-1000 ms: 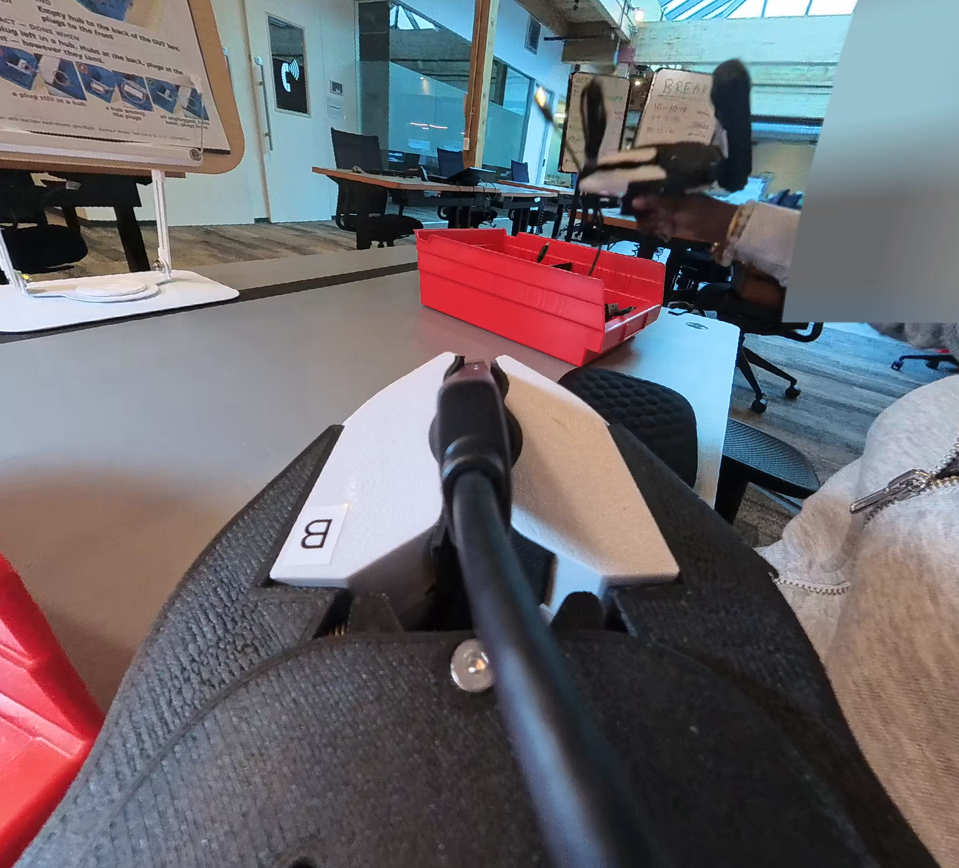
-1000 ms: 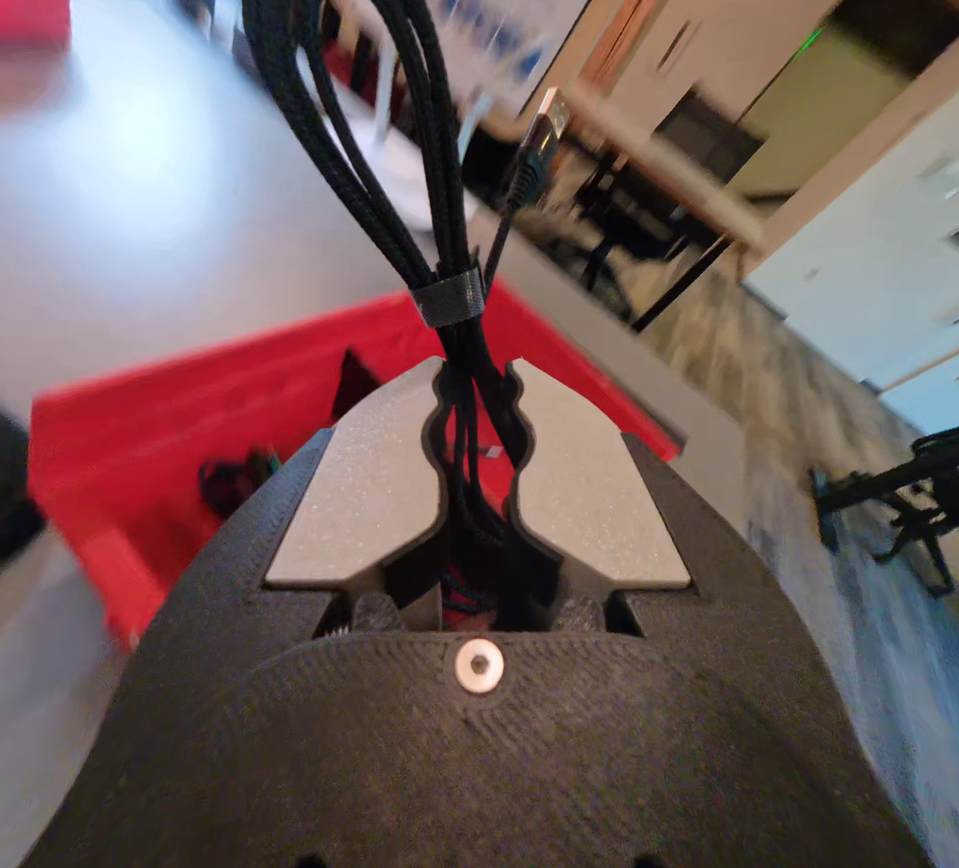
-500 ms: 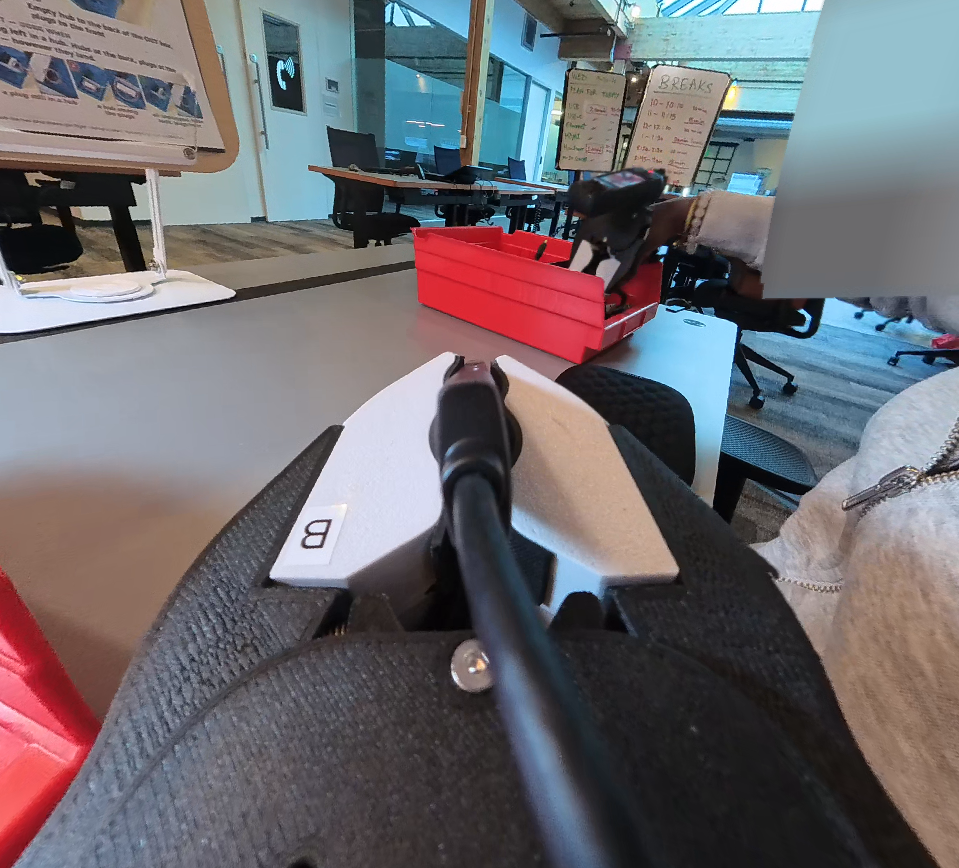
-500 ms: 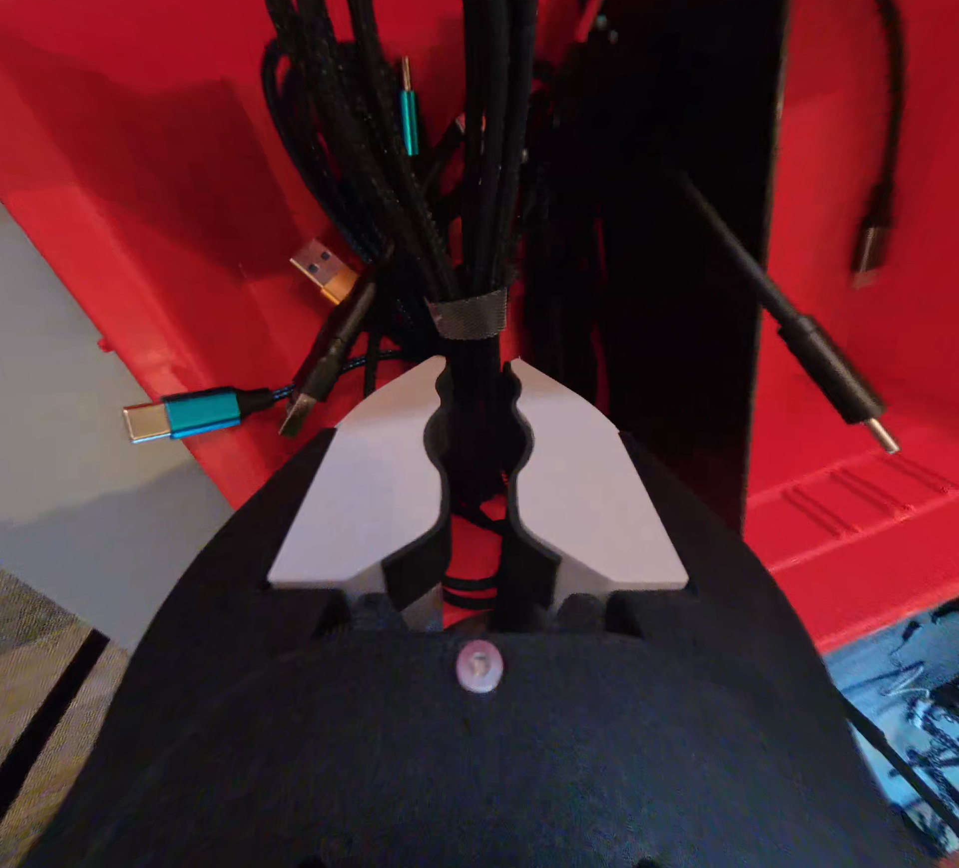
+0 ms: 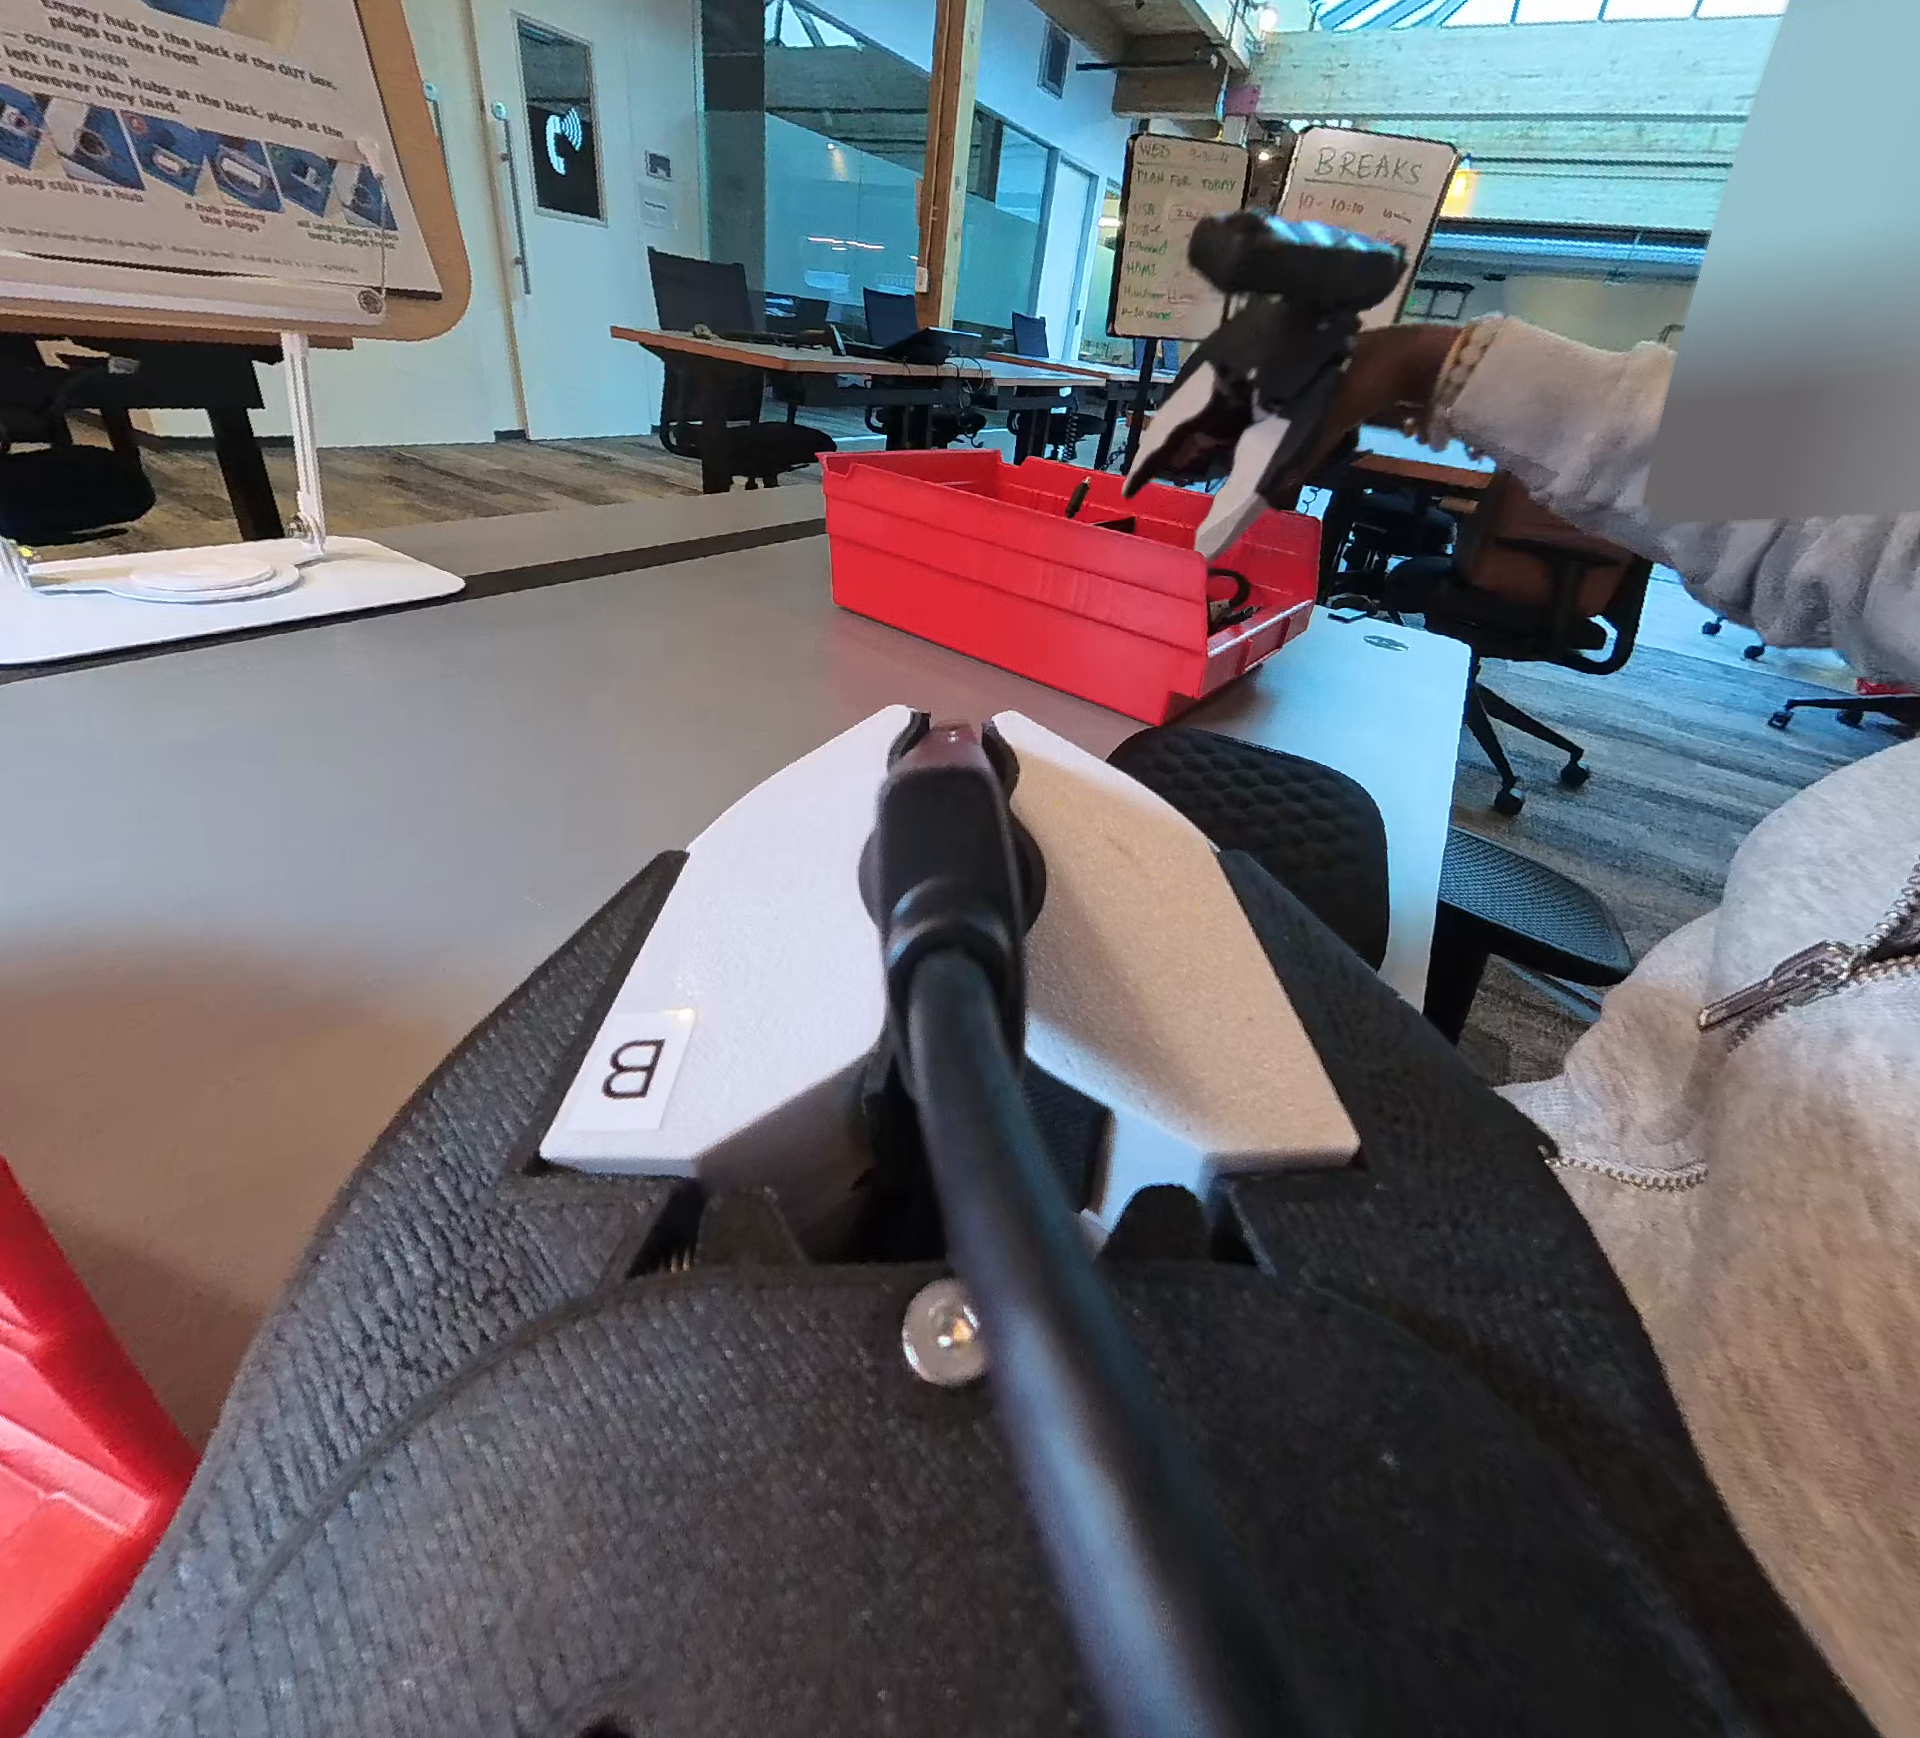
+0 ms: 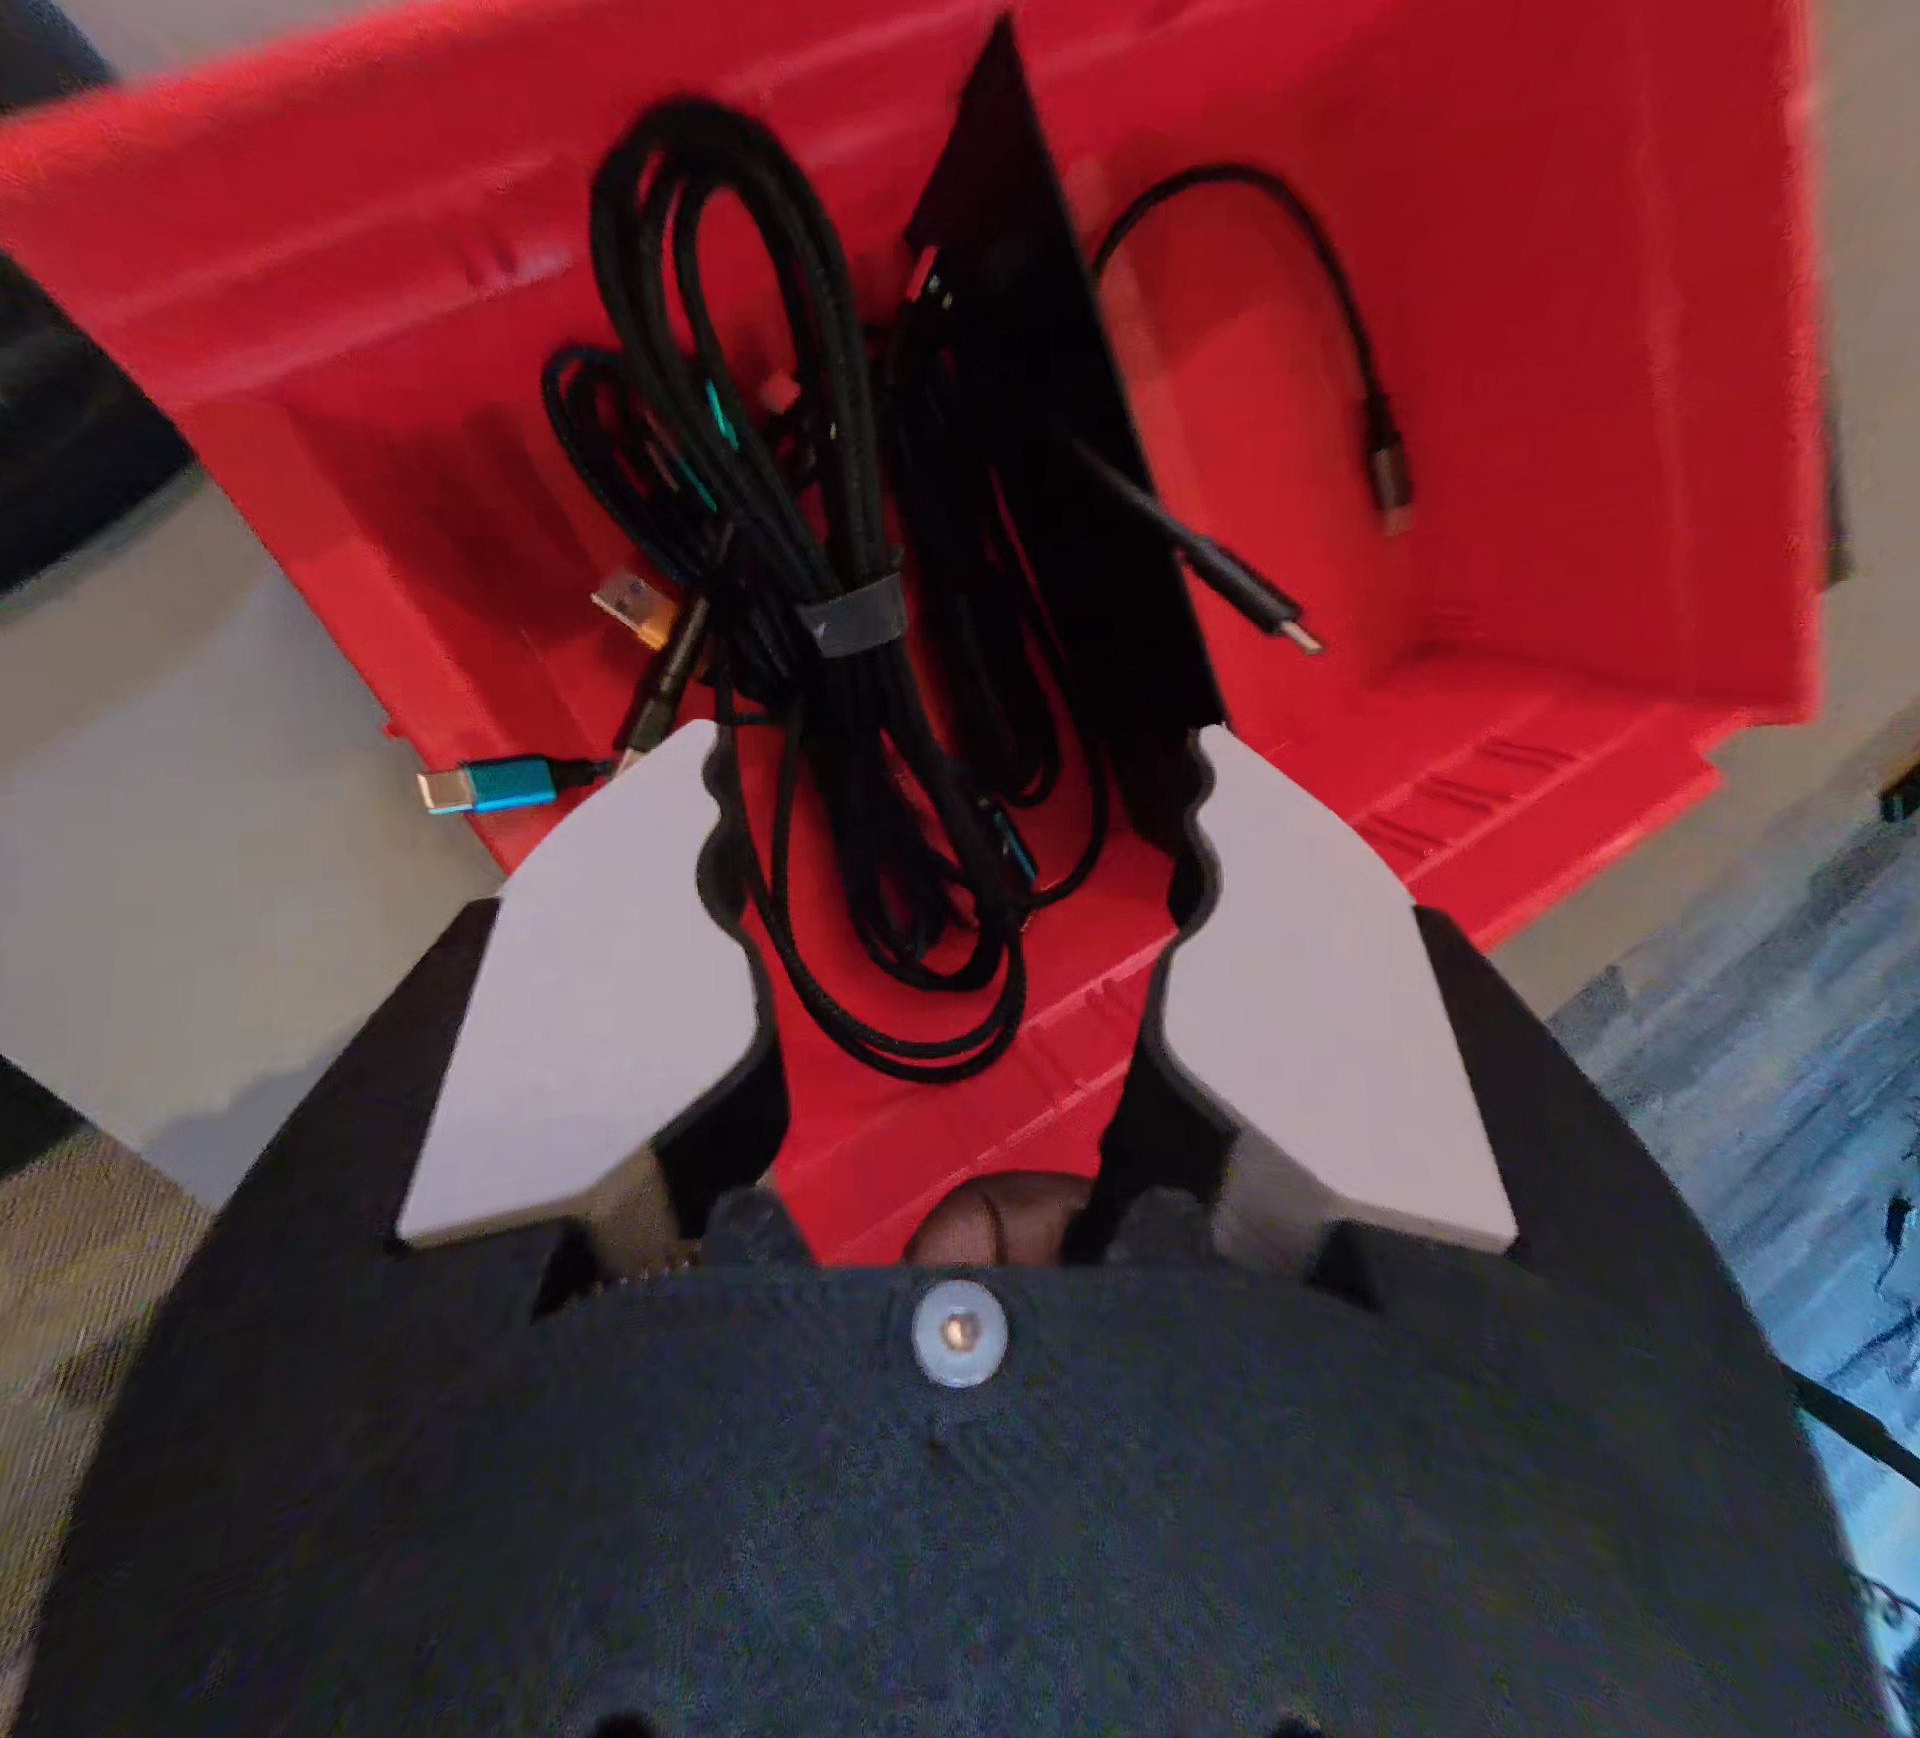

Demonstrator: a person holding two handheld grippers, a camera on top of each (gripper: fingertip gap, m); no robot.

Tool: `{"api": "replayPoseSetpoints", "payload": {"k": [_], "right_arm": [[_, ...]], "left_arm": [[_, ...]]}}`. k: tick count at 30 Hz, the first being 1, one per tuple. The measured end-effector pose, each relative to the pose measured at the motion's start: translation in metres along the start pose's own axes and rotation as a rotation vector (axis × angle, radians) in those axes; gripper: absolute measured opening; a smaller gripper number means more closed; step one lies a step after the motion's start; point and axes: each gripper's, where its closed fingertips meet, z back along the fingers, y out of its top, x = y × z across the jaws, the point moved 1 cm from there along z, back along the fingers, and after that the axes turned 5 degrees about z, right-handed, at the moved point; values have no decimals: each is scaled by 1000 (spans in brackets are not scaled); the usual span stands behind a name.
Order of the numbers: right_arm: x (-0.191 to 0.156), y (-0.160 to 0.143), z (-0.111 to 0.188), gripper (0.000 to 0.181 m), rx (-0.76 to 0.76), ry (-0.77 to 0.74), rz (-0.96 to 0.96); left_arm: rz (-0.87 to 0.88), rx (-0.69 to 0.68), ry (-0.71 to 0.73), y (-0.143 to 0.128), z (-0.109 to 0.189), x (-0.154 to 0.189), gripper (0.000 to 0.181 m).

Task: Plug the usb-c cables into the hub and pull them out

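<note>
Landmark: red bin (image 6: 1455,130) on the grey table (image 5: 312,805), split by a black divider (image 6: 1039,400).
Left gripper (image 5: 951,732): jaws clamped on a black plug (image 5: 945,847) — cord trails back toward camera; low over the table, well short of the bin.
Right gripper (image 6: 961,753): jaws wide apart, nothing held — poised above the bin.
Cable bundle (image 6: 821,566): strapped, lying in the bin left of the divider.
Short cable (image 6: 1340,327): in the bin, right of the divider.
Teal plug (image 6: 499,784): pokes past the bin's front lip.

Black cable (image 5: 997,1169) plug tip hidden between left hand-held gripper (image 5: 951,732) fingers; far end cut off.
</note>
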Motion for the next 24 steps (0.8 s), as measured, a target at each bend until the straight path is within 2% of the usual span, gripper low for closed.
{"api": "replayPoseSetpoints", "payload": {"k": [3,6,10,13,18,21,24], "right_arm": [[3,27,29,81,196,-90,-53],[-13,78,67,81,516,-140,-94],[-65,145,109,79,880,-138,-50],[-114,189,124,76,1088,-15,-5],[-178,250,114,75,1272,245,65],[-203,281,90,76,1307,452,24],[-216,306,64,75,1324,595,-58]], "left_arm": [[-2,-5,1,-1,-1,0,10],[-5,-12,3,-2,-1,0,10],[-3,-10,5,-2,-1,0,10],[0,-4,4,-1,-1,0,10],[7,6,5,0,0,-1,10],[17,16,4,1,1,-2,10],[36,36,5,4,3,-4,10]]}}
